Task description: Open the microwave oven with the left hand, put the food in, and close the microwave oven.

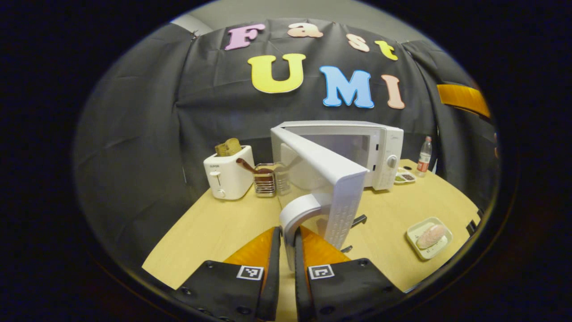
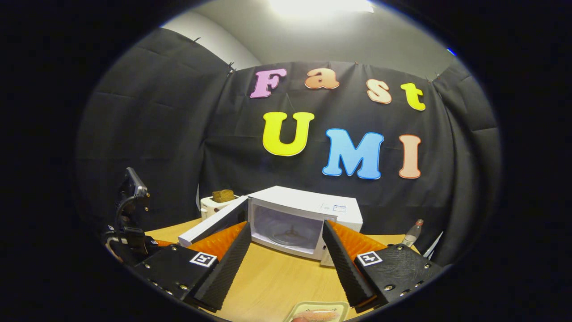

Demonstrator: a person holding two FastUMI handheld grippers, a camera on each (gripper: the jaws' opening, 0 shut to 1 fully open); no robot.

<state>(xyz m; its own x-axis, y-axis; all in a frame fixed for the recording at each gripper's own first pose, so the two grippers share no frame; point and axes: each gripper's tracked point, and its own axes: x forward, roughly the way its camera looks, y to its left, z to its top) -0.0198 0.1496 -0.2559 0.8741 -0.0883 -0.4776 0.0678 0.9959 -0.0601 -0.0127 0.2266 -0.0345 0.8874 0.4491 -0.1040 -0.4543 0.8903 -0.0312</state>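
The white microwave (image 1: pixel 380 152) stands at the back of the wooden table (image 1: pixel 214 228). Its door (image 1: pixel 339 197) is swung out toward me. My left gripper (image 1: pixel 287 235) is shut on the door's curved white handle (image 1: pixel 297 212), which runs down between the fingers. The food, a pale pink piece on a small square plate (image 1: pixel 429 237), lies on the table to the right of the door. In the right gripper view, my right gripper (image 2: pixel 286 226) is open and empty above the table. It faces the microwave's open cavity (image 2: pixel 286 230), and the plate (image 2: pixel 319 313) lies just below its fingers.
A white toaster (image 1: pixel 228 176) holding bread and a wire rack (image 1: pixel 264 179) with utensils stand left of the microwave. A small dish (image 1: pixel 404 177) and a plastic bottle (image 1: pixel 424 156) stand to its right. Bare table lies between the open door and the plate.
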